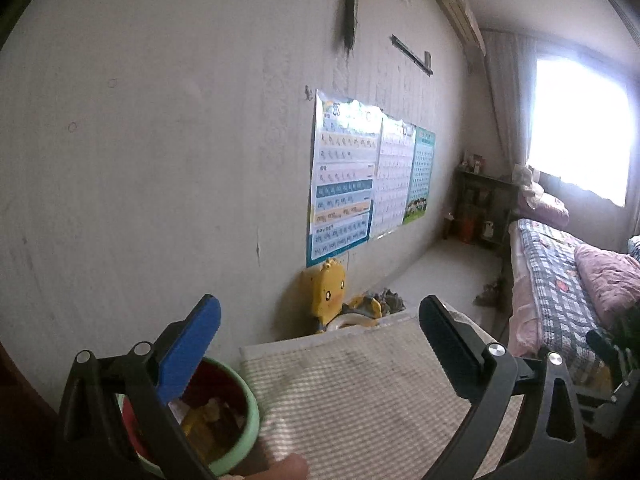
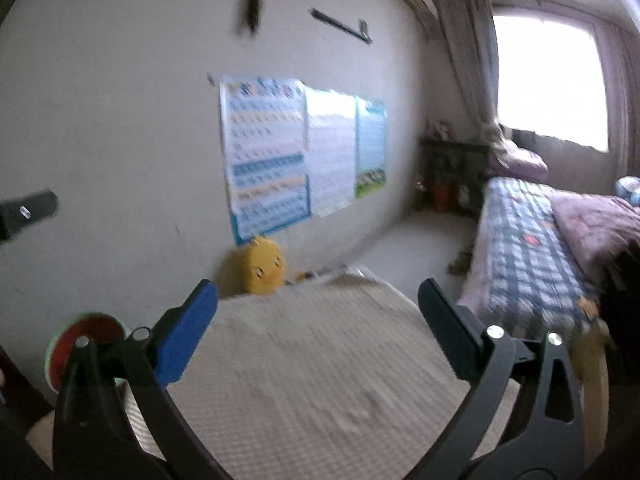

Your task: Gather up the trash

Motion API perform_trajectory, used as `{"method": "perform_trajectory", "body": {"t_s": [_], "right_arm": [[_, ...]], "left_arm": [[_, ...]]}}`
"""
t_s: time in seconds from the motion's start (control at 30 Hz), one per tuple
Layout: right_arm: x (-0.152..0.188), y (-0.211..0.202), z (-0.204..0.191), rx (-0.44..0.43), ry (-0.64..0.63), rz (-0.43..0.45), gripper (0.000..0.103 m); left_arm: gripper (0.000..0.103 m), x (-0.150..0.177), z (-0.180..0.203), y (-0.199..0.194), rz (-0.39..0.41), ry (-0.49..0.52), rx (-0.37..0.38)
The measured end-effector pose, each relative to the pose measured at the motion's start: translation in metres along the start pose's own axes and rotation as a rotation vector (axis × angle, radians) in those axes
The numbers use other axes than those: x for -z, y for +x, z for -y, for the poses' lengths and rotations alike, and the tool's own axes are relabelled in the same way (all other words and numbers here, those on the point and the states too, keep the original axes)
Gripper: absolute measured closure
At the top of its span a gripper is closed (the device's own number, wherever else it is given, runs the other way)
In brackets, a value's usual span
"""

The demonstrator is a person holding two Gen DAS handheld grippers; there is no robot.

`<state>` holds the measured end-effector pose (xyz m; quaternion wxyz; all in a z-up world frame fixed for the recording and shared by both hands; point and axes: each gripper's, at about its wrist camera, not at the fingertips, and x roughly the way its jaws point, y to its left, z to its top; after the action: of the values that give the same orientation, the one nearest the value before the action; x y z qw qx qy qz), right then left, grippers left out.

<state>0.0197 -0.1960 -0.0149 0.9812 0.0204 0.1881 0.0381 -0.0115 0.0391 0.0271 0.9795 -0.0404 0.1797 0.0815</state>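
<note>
A round bin [image 1: 236, 396] with a green rim and red inside stands at the table's near left corner, with yellow and brown trash [image 1: 212, 420] inside it. My left gripper [image 1: 320, 344] hangs open above the table, its blue finger [image 1: 188, 354] over the bin's rim and nothing between the jaws. My right gripper [image 2: 316, 328] is open and empty over the checked tablecloth [image 2: 312, 368]. The bin [image 2: 86, 336] shows at the left of the blurred right wrist view. A dark part of the other gripper [image 2: 26, 212] shows at that view's left edge.
A checked cloth covers the table [image 1: 360, 392] against a white wall with posters [image 1: 360, 176]. A yellow duck toy [image 1: 326, 292] sits beyond the table. A bed [image 1: 560, 288] with a plaid cover and pink quilt lies right, under a bright window [image 1: 576, 136]. A fingertip [image 1: 290, 468] shows at the bottom.
</note>
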Motion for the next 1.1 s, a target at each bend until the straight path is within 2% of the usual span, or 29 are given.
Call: {"method": "perform_trajectory", "body": {"t_s": [0.17, 0.8, 1.1], "right_arm": [[0.008, 0.0, 0.016, 0.01, 0.079, -0.022, 0.004], [0.021, 0.003, 0.004, -0.001, 0.037, -0.06, 0.004], [0.025, 0.006, 0.008, 0.007, 0.056, -0.082, 0.004]], "left_arm": [[0.008, 0.007, 0.011, 0.002, -0.035, 0.028, -0.022], [0.008, 0.014, 0.004, 0.008, -0.076, 0.056, -0.029], [0.008, 0.015, 0.004, 0.012, -0.092, 0.053, -0.035]]}}
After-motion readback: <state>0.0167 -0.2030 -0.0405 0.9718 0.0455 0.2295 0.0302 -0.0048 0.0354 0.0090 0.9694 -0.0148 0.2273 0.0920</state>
